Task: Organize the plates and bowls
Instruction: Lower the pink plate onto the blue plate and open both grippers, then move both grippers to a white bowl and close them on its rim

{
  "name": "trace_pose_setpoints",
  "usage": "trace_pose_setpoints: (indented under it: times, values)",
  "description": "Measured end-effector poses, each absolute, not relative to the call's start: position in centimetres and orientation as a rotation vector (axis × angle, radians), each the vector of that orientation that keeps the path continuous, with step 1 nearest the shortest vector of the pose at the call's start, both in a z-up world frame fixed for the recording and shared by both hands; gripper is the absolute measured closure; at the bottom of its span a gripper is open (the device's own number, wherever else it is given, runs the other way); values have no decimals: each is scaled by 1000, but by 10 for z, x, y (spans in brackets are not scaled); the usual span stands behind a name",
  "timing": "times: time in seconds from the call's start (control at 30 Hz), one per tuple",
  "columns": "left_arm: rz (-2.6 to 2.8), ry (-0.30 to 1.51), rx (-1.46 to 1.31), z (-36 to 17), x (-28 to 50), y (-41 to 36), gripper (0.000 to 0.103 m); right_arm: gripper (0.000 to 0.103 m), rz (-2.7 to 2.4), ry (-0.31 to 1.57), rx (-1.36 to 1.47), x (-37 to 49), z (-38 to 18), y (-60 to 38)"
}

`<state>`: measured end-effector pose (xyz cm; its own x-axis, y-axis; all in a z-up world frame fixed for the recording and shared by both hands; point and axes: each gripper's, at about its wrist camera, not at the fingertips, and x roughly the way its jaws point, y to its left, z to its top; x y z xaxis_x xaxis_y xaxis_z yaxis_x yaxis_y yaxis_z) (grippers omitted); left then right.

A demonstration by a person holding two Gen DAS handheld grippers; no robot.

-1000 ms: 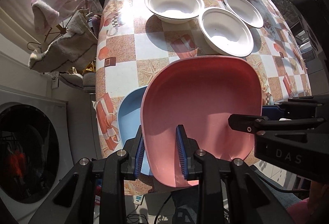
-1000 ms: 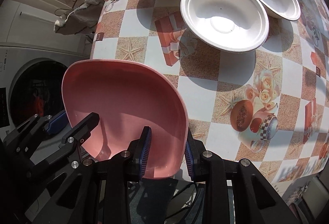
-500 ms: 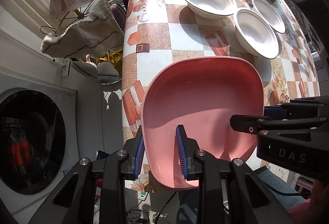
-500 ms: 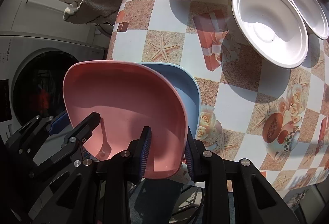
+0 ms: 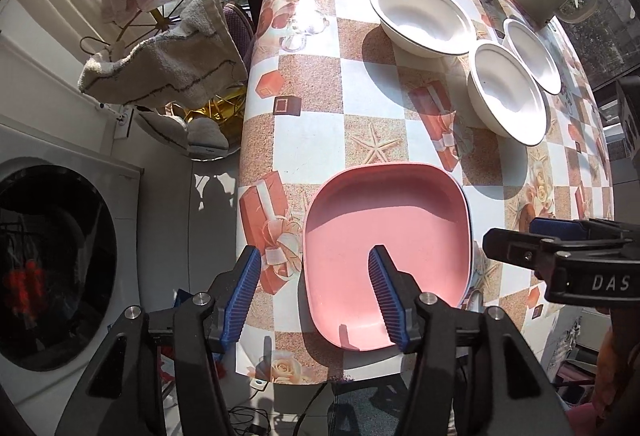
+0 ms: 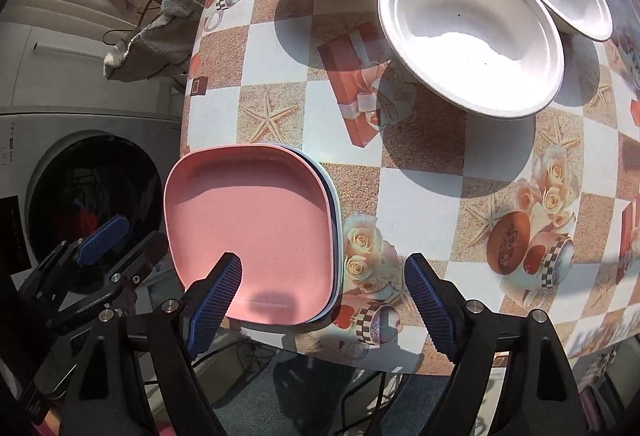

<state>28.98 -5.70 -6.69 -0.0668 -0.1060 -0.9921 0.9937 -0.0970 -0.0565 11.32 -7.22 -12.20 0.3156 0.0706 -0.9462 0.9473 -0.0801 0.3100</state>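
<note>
I am watching the pink plate (image 5: 384, 252) lying on a blue plate (image 6: 335, 220) at the table's (image 5: 320, 124) near edge. My left gripper (image 5: 316, 296) is opening astride its left rim, my right gripper (image 6: 320, 300) opening astride its right rim; neither is gripping it.

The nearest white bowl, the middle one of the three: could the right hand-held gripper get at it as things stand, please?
Probably yes. The right hand-held gripper is opening with nothing gripped, and only bare tablecloth lies between it and the nearest white bowl. The pink plate sits off to one side.
</note>
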Motion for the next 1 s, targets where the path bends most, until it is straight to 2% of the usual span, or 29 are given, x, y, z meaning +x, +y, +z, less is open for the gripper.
trace_pose_setpoints:
  times: [0.4, 0.67, 1.0]
  values:
    - [-1556, 1091, 1279, -61, 212, -83, 42, 18, -1257, 775, 1746, -12, -130, -27]
    - [-1488, 1177, 1215, -66, 179, -122, 42, 18, -1280, 789, 1696, -48, -128, -61]
    - [-1331, 1289, 1182, -111, 148, -170, 41, 18, -1246, 822, 1598, -51, -143, -140]
